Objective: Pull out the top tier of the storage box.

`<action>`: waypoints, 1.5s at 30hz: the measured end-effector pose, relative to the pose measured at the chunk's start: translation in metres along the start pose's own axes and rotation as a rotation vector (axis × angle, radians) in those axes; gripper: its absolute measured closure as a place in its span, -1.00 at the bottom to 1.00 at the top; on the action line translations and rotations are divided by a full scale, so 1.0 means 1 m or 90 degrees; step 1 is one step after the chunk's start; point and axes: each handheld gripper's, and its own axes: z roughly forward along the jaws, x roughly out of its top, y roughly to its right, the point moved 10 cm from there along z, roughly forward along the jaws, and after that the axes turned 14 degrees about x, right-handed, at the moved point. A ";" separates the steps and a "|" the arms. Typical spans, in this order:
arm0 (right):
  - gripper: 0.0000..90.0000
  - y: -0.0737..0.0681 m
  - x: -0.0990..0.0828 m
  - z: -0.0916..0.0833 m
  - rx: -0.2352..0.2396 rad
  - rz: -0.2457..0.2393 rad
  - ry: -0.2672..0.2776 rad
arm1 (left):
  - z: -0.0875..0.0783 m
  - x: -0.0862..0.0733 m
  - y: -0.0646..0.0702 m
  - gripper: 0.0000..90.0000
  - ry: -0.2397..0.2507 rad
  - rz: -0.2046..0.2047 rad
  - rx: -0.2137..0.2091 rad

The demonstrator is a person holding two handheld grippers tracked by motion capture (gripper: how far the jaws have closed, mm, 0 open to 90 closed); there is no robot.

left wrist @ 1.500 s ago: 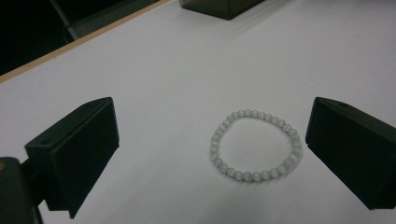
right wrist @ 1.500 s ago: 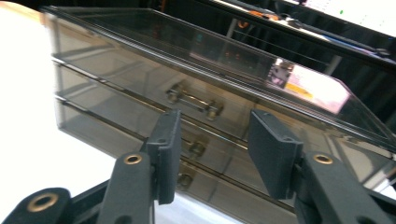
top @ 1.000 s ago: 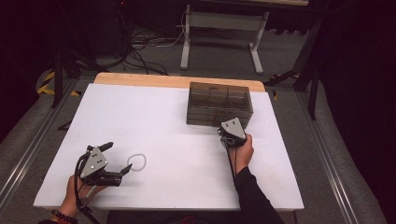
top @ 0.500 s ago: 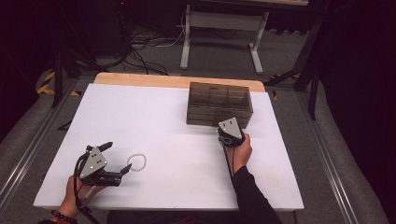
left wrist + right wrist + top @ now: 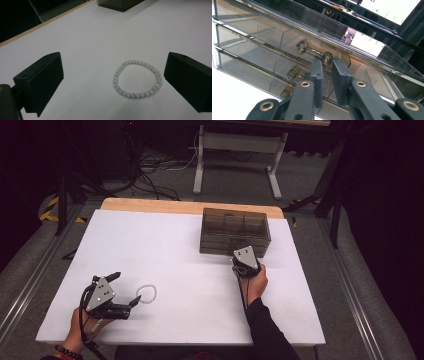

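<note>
Bracelet [image 5: 137, 79]: closed ring of small pale green-white round beads, lying flat on the white bench [image 5: 200, 265], front-left part. Left claw [image 5: 125, 289] wide open, jaws either side of the bracelet, not touching it, holding nothing. Drawer box [image 5: 234, 231]: smoky clear plastic, stacked drawers with metal bar handles, dividers inside, contents not discernible; sits at the bench's far right. Right claw [image 5: 327, 82] jaws have just been closing, narrow gap left, at a middle drawer handle [image 5: 313, 52]; grip unclear.

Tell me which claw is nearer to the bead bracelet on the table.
Left. The left claw sits open with the bead bracelet lying between its jaws, untouched. The right claw is far across the table at the smoky drawer box.
</note>
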 end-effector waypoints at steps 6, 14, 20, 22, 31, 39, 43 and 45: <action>0.80 0.000 0.000 0.000 -0.003 0.005 0.001 | -0.001 0.000 0.000 -0.91 0.001 0.001 -0.002; 0.81 0.000 -0.001 0.000 -0.003 0.019 0.006 | 0.000 -0.001 0.000 -0.90 -0.001 0.004 -0.002; 0.82 -0.001 -0.001 -0.001 -0.005 0.025 0.006 | 0.000 -0.001 0.000 -0.90 -0.001 0.004 -0.002; 0.83 -0.001 -0.001 -0.001 -0.003 0.028 0.006 | 0.000 -0.001 0.000 -0.89 -0.002 0.005 -0.003; 1.00 -0.002 -0.004 -0.001 0.003 0.038 -0.004 | 0.000 -0.001 0.000 -0.90 -0.003 0.004 -0.002; 0.62 -0.001 -0.002 -0.002 -0.006 0.020 0.000 | 0.000 -0.002 0.000 -0.90 -0.004 0.004 -0.004; 0.65 -0.004 0.001 -0.001 -0.005 -0.005 -0.001 | 0.000 -0.002 0.000 -0.90 -0.005 0.008 -0.003; 0.66 -0.004 0.001 0.000 -0.011 -0.018 -0.003 | 0.000 -0.002 0.000 -0.90 -0.005 0.008 -0.003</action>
